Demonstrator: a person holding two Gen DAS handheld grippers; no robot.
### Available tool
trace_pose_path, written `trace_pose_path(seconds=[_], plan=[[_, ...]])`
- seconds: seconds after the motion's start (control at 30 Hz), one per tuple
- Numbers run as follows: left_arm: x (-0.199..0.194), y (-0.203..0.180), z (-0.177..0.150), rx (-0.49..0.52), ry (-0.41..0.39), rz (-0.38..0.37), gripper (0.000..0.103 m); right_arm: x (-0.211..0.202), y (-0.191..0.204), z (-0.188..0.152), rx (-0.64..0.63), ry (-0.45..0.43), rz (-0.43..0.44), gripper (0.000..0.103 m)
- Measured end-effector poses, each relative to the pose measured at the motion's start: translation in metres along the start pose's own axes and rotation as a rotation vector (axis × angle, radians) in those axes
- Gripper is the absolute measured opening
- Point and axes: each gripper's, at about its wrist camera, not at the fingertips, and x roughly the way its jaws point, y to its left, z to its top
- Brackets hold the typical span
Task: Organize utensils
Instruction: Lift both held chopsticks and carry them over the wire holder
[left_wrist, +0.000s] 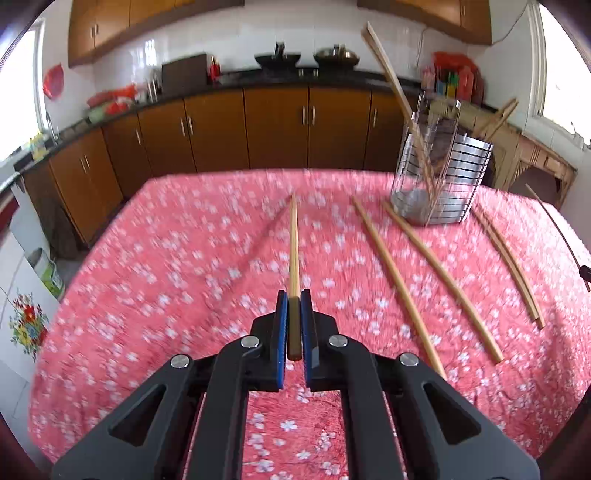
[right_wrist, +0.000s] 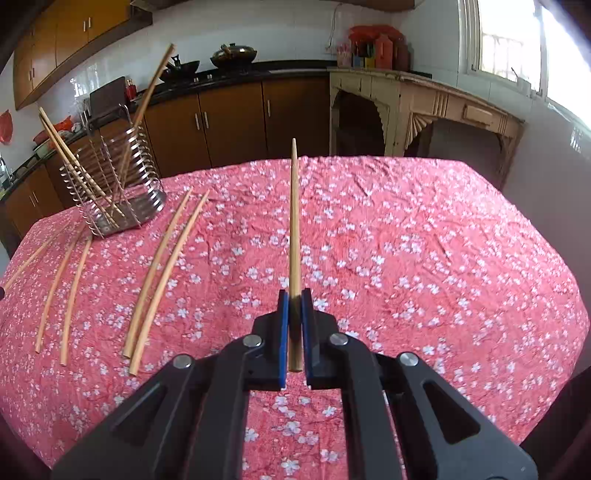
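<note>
My left gripper (left_wrist: 294, 301) clamped on a chopstick (left_wrist: 294, 243), my right gripper (right_wrist: 294, 300) clamped on another chopstick (right_wrist: 294, 221), pink floral tablecloth (right_wrist: 406, 258), wire holder (right_wrist: 114, 184), brown kitchen cabinets (left_wrist: 221, 129) behind.

Four loose chopsticks (right_wrist: 159, 273) are counted lying on the one flowered tablecloth (right_wrist: 406, 258), in two pairs. One wire holder (right_wrist: 147, 162) is seen, and at least three leaning chopsticks (right_wrist: 74, 158) are counted in it; the exact number cannot be told. Two grippers are counted, the left gripper (left_wrist: 294, 295) and the right gripper (right_wrist: 294, 295), with one chopstick (left_wrist: 294, 240) clamped in each, two in all
</note>
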Motion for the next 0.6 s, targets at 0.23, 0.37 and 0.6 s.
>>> trace_pose_path(seconds=[0.23,0.37,0.6], plan=[[-0.008,0.001,0.013,-0.019,-0.037,-0.008,0.007,0.031,-0.001,-0.008,-0.011,0.08,-0.027,0.008],[-0.004,0.001,0.007,-0.027,-0.021,-0.015,0.007,0.049,0.003,-0.017,-0.031,0.119,-0.036,0.008],[-0.004,0.0,0.007,-0.022,-0.019,-0.016,0.007,0.045,0.004,-0.028,-0.046,0.127,-0.042,0.019]])
